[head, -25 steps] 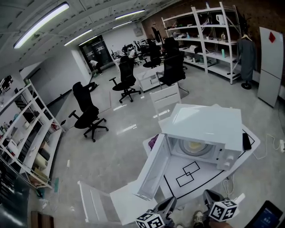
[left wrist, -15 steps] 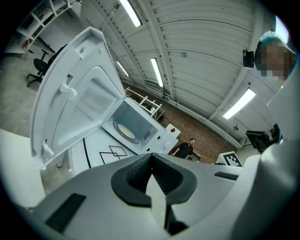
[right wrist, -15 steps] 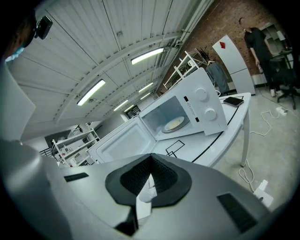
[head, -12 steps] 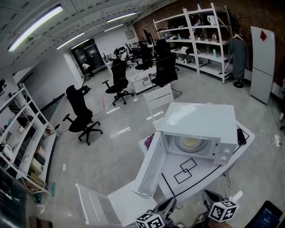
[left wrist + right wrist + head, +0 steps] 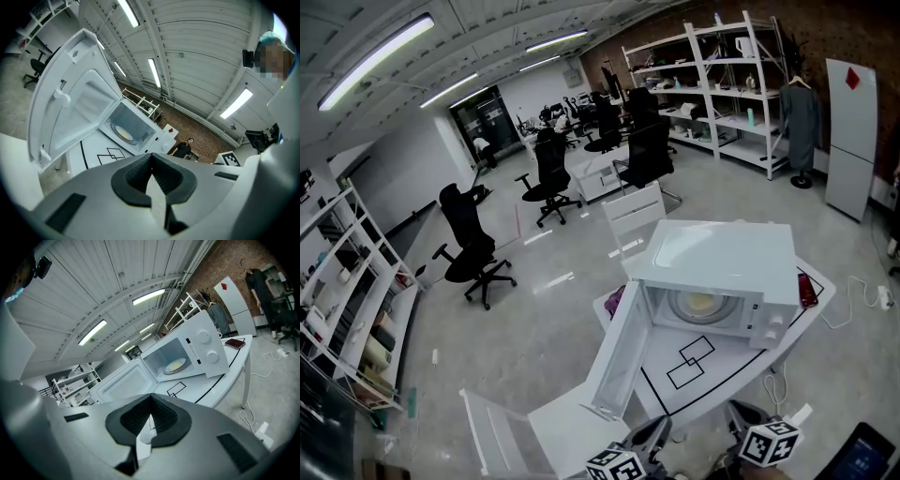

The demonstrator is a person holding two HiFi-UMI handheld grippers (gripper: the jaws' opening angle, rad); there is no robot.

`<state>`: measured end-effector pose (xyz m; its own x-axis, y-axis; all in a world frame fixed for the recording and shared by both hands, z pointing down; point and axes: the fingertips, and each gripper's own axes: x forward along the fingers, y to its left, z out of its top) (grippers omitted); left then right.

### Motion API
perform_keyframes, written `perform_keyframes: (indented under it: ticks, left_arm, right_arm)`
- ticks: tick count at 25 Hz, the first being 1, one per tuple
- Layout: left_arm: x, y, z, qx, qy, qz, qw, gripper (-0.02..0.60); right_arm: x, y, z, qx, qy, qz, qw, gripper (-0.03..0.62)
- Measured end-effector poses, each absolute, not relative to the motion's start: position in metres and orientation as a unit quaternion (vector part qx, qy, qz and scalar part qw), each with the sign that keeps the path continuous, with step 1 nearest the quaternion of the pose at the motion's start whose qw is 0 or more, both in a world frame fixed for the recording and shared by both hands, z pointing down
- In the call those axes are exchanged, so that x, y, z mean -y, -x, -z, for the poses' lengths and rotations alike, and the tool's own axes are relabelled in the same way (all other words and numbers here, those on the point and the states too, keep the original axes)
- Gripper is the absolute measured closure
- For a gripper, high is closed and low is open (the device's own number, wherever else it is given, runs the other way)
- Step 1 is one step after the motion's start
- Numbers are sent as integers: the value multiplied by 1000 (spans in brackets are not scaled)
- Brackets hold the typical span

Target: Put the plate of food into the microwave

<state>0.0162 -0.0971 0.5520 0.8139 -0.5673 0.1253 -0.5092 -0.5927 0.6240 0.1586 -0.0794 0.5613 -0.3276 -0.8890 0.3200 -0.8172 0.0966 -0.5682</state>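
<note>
You are looking at a white microwave (image 5: 722, 272) with a white door (image 5: 619, 361). Inside, a pale plate (image 5: 701, 305) is showing yellow food. The table (image 5: 727, 352) is looking white, with black lines and two black squares (image 5: 694, 363) that are crossing each other. A small thing (image 5: 807, 289) is looking dark red, and another thing (image 5: 616, 300) purple. You are holding a grey left gripper (image 5: 151, 176) and a grey right gripper (image 5: 149, 416), both with black bumpy pads (image 5: 136, 176). Their cubes (image 5: 614, 465) are showing black and white squares. The chairs (image 5: 469, 225) are looking black, the floor (image 5: 544, 319) shiny grey, the shelves (image 5: 712, 75) white and the brick wall (image 5: 825, 28) brown. The white fridge (image 5: 851, 141) is wearing a red diamond.
</note>
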Motion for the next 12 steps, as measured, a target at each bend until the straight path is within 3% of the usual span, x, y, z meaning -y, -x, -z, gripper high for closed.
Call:
perform_keyframes:
  ticks: [12]
  left_arm:
    - [97, -14, -554, 301, -893, 36, 334, 577]
  right_arm:
    - [78, -156, -566, -739, 575, 346, 51, 594]
